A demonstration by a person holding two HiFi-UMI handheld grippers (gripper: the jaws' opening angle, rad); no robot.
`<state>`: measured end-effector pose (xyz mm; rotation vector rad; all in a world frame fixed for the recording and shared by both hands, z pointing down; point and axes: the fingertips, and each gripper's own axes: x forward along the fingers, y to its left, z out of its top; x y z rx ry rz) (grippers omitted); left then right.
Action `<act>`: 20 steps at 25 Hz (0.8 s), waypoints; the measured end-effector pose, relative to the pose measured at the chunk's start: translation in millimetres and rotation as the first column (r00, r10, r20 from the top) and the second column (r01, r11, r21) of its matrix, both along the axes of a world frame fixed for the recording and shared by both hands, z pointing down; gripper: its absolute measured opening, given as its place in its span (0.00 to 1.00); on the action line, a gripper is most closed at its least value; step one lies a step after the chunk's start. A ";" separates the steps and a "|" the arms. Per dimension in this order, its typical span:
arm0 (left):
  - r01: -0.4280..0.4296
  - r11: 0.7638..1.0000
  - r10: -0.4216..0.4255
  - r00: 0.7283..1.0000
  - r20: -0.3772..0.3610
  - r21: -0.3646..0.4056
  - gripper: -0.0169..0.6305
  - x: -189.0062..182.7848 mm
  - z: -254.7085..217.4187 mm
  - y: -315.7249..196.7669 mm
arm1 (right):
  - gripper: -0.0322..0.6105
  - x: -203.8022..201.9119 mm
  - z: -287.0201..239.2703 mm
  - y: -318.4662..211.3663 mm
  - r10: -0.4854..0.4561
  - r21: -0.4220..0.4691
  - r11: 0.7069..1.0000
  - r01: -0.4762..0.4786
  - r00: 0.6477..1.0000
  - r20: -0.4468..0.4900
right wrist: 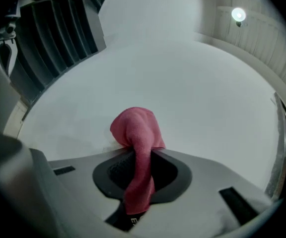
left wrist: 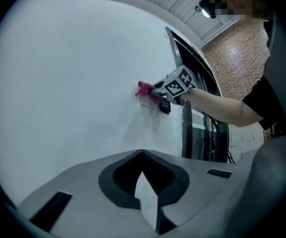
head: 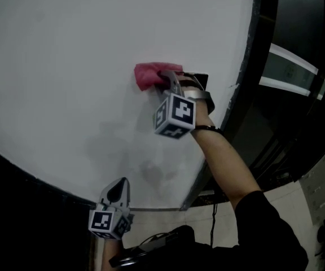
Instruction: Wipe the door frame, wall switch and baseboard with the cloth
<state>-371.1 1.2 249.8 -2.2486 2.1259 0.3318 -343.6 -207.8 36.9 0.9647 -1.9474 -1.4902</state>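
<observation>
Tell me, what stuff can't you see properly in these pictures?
Wall switch: in the head view the pink cloth and the right gripper cover that spot. In the left gripper view it is too small to tell.
Baseboard: in the head view the bottom of the wall is too dark.
Door frame: its top is cut off by the head view's upper edge.

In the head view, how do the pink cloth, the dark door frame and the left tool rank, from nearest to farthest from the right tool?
1. Pink cloth: clamped in the right tool.
2. Door frame: off to its right.
3. Left tool: low, at the bottom left, jaws together, empty.
</observation>
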 end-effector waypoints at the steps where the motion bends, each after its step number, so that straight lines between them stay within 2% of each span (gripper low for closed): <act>1: 0.004 1.000 -0.005 1.000 -0.015 -0.002 0.02 -3.1 3.0 1.3 | 0.15 -0.7 7.5 -0.2 0.007 -0.004 1.000 -0.007 1.000 -0.004; 6: 0.021 1.000 -0.021 0.998 -0.057 0.002 0.02 -16.5 6.4 3.0 | 0.15 0.4 38.1 -4.8 0.009 -0.044 0.999 -0.009 1.000 0.003; 15: -0.008 0.999 0.007 0.999 -0.045 -0.034 0.02 -3.6 14.6 4.9 | 0.15 1.4 76.3 -1.9 0.011 -0.106 0.994 -0.012 1.000 -0.005; 20: -0.015 0.999 0.013 0.999 -0.034 -0.046 0.02 2.6 15.9 3.1 | 0.15 3.3 96.4 -2.8 -0.004 -0.150 0.989 -0.002 0.999 -0.040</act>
